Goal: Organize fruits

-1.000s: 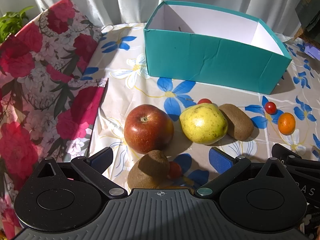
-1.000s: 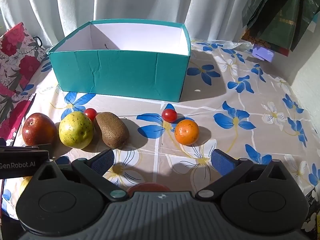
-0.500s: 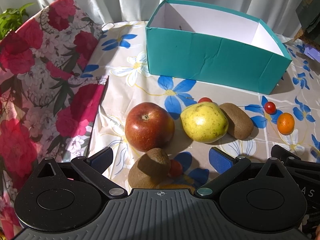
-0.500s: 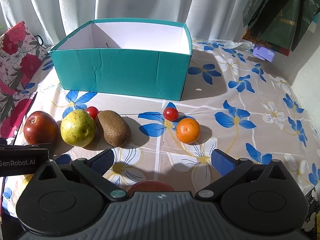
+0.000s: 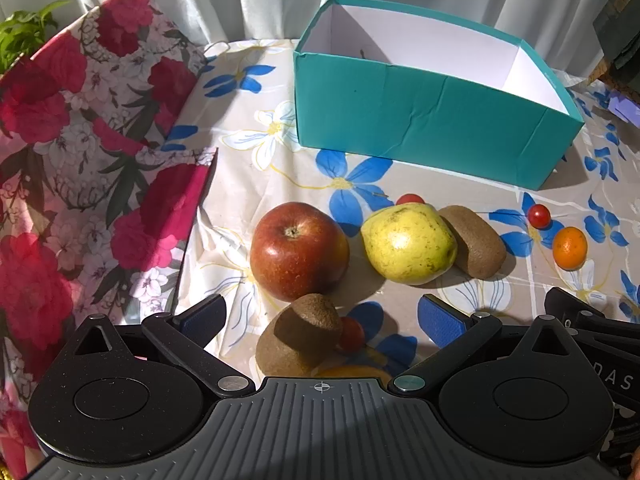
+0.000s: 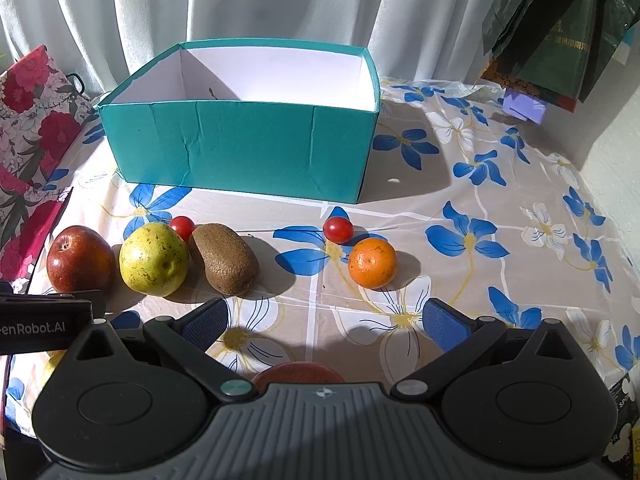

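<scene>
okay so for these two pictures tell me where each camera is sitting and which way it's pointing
Left wrist view: sits on the left claw, open, low over the near-left table, facing the teal box; red apple and a kiwi close ahead; the other claw's edge shows at right.
Right wrist view: sits on the right claw, open, further right, facing the teal box squarely; orange ahead; left tool's body at left edge.
Shared: box, apple, yellow pear, long kiwi, orange, two cherry tomatoes.
</scene>
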`<state>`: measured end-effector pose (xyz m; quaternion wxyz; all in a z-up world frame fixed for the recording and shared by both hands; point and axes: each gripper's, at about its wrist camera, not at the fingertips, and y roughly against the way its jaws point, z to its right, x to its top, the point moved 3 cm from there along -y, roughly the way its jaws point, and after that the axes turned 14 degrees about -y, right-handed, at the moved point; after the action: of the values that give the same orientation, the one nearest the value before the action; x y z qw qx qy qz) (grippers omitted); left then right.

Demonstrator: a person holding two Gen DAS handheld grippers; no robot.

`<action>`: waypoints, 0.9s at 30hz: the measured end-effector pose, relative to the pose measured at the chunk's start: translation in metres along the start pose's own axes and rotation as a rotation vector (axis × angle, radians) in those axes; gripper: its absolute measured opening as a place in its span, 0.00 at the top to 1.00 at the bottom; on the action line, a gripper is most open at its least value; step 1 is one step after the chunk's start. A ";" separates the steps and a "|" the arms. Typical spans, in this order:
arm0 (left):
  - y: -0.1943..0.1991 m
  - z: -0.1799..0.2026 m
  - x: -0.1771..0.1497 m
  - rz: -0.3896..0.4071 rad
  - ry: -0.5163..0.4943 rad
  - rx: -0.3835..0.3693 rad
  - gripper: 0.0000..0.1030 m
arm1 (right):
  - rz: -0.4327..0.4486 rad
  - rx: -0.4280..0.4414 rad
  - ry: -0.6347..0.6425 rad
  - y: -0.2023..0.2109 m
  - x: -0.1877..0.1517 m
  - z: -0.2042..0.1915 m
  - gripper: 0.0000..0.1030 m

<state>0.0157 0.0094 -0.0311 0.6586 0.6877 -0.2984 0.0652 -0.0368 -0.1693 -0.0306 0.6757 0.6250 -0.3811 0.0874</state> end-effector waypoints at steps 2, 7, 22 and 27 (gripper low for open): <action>0.000 0.000 0.000 -0.001 -0.001 -0.001 0.00 | -0.001 -0.001 0.000 0.000 0.000 0.000 0.00; 0.000 0.000 -0.001 -0.003 0.001 -0.001 0.00 | 0.000 -0.001 -0.001 0.000 0.001 0.000 0.00; -0.001 -0.001 -0.002 -0.013 0.018 0.006 0.00 | -0.005 0.003 -0.002 -0.001 0.001 0.000 0.00; -0.001 0.001 -0.001 -0.014 0.013 0.000 0.00 | -0.005 0.004 -0.002 -0.001 0.001 0.001 0.00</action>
<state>0.0150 0.0087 -0.0327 0.6611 0.6892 -0.2892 0.0651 -0.0358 -0.1707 -0.0309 0.6741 0.6274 -0.3801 0.0859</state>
